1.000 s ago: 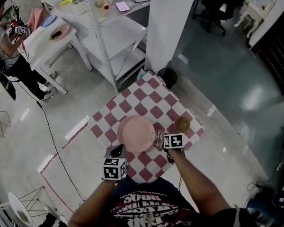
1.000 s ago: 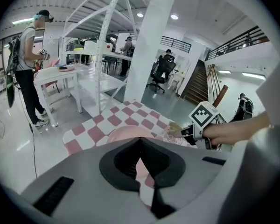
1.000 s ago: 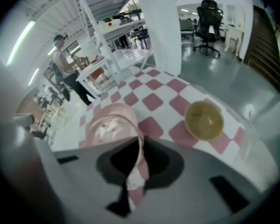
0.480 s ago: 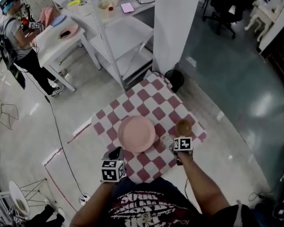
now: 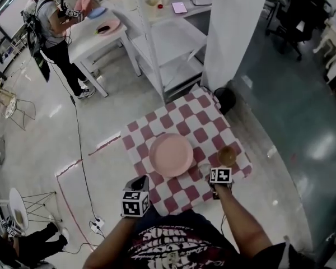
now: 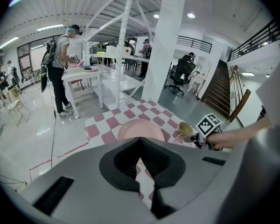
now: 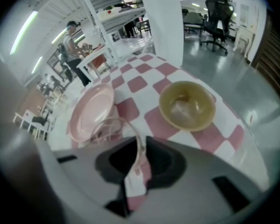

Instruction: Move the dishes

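My right gripper point(image 7: 140, 146), jaws just opening, loosely straddles the clear glass cup point(image 7: 109, 129) rim. The round yellow bowl point(image 7: 186, 105) lies just beyond, and my left gripper point(image 6: 141, 146) is closed and empty.

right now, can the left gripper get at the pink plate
probably yes: the pink plate lies bare on the checkered table just ahead of the left gripper, with nothing between them. its jaws are shut, so they'd need to open first.

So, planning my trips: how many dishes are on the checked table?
3: a pink plate mid-table, an amber bowl to its right in the head view, and a clear glass dish between them, toward the near edge. None seems hidden.
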Action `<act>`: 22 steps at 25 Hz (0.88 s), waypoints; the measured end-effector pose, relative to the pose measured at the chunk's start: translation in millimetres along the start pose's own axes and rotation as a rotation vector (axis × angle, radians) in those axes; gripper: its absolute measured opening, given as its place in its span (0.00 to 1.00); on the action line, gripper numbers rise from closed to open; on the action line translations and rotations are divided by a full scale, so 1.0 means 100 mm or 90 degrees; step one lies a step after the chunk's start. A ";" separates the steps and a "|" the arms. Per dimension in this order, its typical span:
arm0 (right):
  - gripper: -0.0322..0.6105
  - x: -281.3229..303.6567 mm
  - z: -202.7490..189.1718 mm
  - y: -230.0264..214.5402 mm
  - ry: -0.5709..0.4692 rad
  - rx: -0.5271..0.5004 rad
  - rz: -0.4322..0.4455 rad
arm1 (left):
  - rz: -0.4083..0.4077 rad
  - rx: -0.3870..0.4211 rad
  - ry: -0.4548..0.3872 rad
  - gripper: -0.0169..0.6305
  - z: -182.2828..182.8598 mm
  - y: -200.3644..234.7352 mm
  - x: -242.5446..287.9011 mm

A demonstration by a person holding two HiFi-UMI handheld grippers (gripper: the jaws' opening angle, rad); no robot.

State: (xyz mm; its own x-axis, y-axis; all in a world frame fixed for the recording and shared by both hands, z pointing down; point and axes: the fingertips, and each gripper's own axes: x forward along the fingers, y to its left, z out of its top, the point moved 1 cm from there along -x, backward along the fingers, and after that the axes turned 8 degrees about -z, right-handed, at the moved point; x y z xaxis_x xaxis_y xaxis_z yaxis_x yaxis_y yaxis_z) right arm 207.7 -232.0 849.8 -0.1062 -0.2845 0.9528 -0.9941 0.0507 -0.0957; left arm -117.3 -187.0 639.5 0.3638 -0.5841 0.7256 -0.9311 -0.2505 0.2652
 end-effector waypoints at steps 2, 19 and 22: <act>0.21 -0.03 0.06 0.02 -0.024 -0.009 0.006 | 0.003 -0.002 0.000 0.07 -0.05 -0.02 -0.04; 0.12 -1.43 0.07 0.58 -0.234 -0.042 0.042 | -0.124 0.057 0.000 0.07 -0.14 -0.09 0.02; 0.11 -1.75 0.05 0.77 -0.282 -0.025 0.055 | -0.169 0.045 -0.003 0.07 -0.12 -0.14 0.08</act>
State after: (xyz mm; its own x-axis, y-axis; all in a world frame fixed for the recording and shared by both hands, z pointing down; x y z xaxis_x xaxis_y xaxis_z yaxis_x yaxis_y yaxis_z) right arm 150.0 -182.6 674.3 -0.1965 -0.6590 0.7260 -0.9805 0.1268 -0.1503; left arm -102.0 -178.7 649.7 0.5952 -0.4939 0.6339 -0.7989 -0.4489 0.4004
